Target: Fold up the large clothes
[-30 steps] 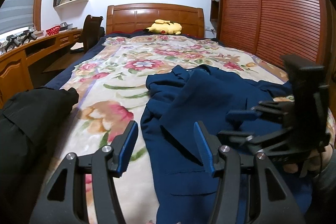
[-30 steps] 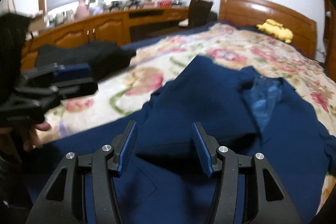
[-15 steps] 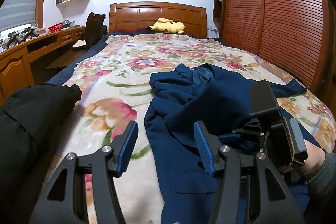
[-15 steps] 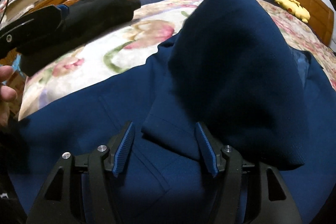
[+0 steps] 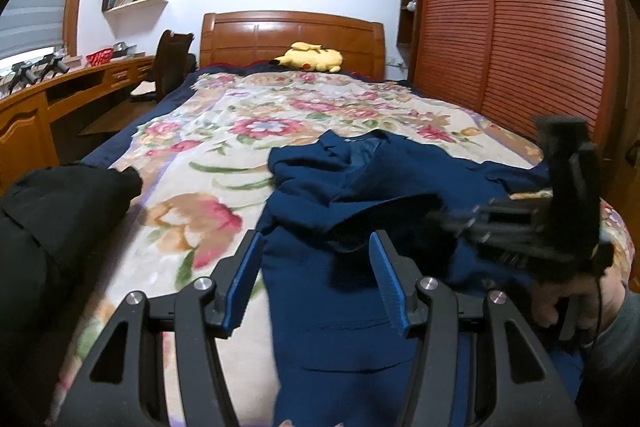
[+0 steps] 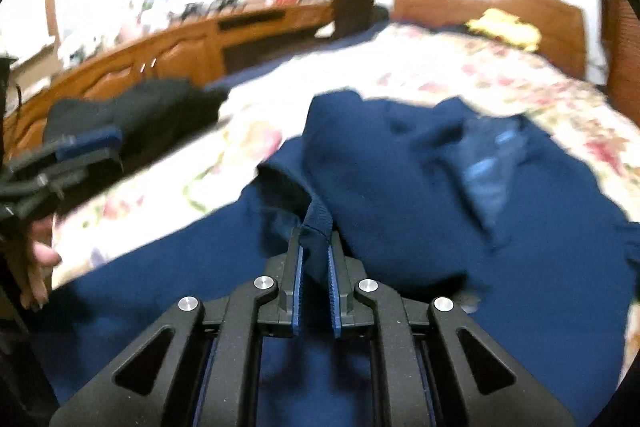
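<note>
A navy blue jacket (image 5: pixel 360 187) lies crumpled on the floral bedspread (image 5: pixel 224 131), one sleeve folded across its body. In the right wrist view my right gripper (image 6: pixel 315 241) is closing its jaws, and the blue pads pinch the cuff of that sleeve (image 6: pixel 318 217), lifted a little off the jacket (image 6: pixel 400 167). The same gripper (image 5: pixel 440 221) shows blurred at the right of the left wrist view, held by a hand (image 5: pixel 576 291). My left gripper (image 5: pixel 316 247) hovers open over the jacket's near left edge, nothing between its fingers. It also appears at the far left (image 6: pixel 88 145).
A black garment (image 5: pixel 60 211) is heaped on the bed's left side. A yellow plush toy (image 5: pixel 310 57) rests at the wooden headboard (image 5: pixel 288 31). A wooden desk (image 5: pixel 40 107) and chair (image 5: pixel 172 59) run along the left, a slatted wardrobe (image 5: pixel 520 27) along the right.
The right gripper went from open around the sleeve end to shut on its cuff and drew back with it. The left gripper stayed open and hardly moved.
</note>
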Demonstrator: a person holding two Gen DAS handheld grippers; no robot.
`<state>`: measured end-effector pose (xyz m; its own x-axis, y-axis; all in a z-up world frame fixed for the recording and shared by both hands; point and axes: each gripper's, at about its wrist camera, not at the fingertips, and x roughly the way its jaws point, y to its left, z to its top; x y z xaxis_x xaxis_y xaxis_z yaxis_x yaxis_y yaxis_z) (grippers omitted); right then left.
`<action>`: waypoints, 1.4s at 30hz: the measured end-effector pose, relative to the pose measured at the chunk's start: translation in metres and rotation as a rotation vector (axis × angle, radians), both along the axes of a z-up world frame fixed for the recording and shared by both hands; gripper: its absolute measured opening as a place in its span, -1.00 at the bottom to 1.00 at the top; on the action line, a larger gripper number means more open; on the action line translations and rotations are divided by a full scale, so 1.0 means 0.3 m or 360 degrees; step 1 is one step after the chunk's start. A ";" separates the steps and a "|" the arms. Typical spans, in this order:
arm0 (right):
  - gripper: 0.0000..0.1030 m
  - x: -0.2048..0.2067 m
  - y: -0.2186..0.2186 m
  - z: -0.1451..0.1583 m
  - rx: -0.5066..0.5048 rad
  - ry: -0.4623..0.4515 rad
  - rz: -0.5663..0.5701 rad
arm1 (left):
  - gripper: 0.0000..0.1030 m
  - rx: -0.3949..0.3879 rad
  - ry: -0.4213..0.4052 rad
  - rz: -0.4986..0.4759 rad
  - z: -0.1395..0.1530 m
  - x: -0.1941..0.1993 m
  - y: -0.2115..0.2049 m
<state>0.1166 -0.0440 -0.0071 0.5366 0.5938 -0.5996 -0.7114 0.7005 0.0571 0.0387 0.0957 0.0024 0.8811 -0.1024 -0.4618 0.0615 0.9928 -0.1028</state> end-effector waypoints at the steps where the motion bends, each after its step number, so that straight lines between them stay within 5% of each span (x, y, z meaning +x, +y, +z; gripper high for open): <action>1: -0.84 -0.007 -0.034 0.024 0.0030 -0.0030 -0.0033 | 0.05 0.0000 -0.0004 -0.0010 0.002 0.000 -0.009; 12: -0.84 -0.068 -0.435 0.175 0.0174 -0.0224 -0.0424 | 0.05 -0.0001 0.0005 -0.0108 0.005 0.026 -0.117; 20: -0.83 -0.106 -0.614 0.103 0.0138 -0.0074 -0.0571 | 0.05 -0.0008 0.0020 -0.0139 -0.001 0.035 -0.168; 26: -0.69 -0.176 -0.648 0.070 0.0060 -0.0068 -0.0588 | 0.05 -0.0007 0.0039 -0.0167 -0.012 0.044 -0.203; 28: -0.50 -0.182 -0.653 0.072 0.0025 -0.0110 -0.0646 | 0.05 0.0000 0.0042 -0.0175 -0.014 0.044 -0.213; 30: -0.09 -0.187 -0.670 0.078 0.0035 -0.0133 -0.0681 | 0.05 0.0008 0.0047 -0.0183 -0.017 0.043 -0.223; 42: 0.03 -0.205 -0.519 0.056 -0.0020 -0.0179 -0.0425 | 0.05 0.0022 0.0075 -0.0190 -0.032 0.056 -0.231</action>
